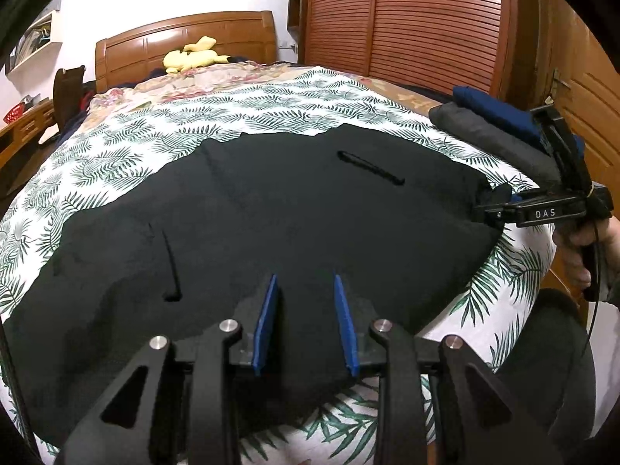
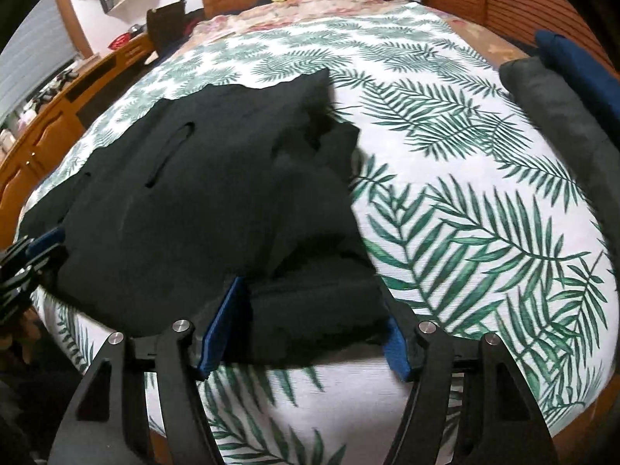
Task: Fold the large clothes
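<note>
A large black garment (image 1: 271,213) lies spread on the leaf-print bed sheet (image 1: 271,104); it also shows in the right wrist view (image 2: 217,201), bunched at its near right corner. My left gripper (image 1: 306,277) is open, its blue pads (image 1: 267,321) over the garment's near edge with cloth under them, not pinched. My right gripper (image 2: 310,302) is open wide, its jaws on either side of the thick bunched corner. From the left wrist view the right gripper (image 1: 492,205) sits at the garment's right corner.
Folded grey (image 1: 496,135) and blue (image 1: 500,112) clothes are stacked at the bed's right edge, also in the right wrist view (image 2: 562,108). A yellow plush toy (image 1: 193,56) lies by the wooden headboard. A wooden wardrobe (image 1: 407,19) stands behind, a wooden desk (image 2: 58,116) to the left.
</note>
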Tool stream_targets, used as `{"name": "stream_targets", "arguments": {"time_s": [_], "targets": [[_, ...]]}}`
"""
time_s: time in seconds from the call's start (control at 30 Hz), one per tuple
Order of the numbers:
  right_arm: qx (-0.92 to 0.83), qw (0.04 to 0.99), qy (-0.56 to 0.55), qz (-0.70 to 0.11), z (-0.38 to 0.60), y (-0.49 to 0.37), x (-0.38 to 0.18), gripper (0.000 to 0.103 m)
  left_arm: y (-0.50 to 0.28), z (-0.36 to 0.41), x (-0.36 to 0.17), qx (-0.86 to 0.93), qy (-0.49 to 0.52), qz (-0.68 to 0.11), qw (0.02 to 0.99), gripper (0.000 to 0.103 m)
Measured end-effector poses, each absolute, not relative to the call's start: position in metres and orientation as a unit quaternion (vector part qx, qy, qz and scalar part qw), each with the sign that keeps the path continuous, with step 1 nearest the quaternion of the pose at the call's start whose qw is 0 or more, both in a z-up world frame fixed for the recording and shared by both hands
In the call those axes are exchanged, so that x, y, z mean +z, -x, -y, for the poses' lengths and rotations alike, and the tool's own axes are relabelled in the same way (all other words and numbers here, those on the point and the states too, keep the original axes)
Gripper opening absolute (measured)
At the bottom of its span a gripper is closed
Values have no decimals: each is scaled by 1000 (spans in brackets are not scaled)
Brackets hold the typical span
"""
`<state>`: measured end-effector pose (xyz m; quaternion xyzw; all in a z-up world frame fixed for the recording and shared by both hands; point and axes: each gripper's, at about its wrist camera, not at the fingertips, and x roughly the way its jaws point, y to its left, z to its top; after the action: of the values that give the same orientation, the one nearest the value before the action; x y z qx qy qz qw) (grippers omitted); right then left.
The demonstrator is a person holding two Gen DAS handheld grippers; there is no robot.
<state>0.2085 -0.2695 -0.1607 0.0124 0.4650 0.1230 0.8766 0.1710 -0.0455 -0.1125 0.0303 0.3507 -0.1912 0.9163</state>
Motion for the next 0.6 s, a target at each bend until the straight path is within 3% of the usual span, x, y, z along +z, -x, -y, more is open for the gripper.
{"name": "stream_targets", "arguments": {"time_s": [0.1,0.17,0.27,0.6], "targets": [[132,876,-16,-463,268,-209,-160,52,-171,45,-112,-191,-30,-350,916,29],[145,875,-26,-462,267,-209,-159,29,-171,45,-112,-191,-30,-350,916,29],[153,880,-25,-450,263,-208,-150,17,-171,43,-112,-190,-27,-351,917,29],[188,911,-13,-366,224,-206,-85,13,-163,3,-105,-163,-4,-340,926,29]]}}
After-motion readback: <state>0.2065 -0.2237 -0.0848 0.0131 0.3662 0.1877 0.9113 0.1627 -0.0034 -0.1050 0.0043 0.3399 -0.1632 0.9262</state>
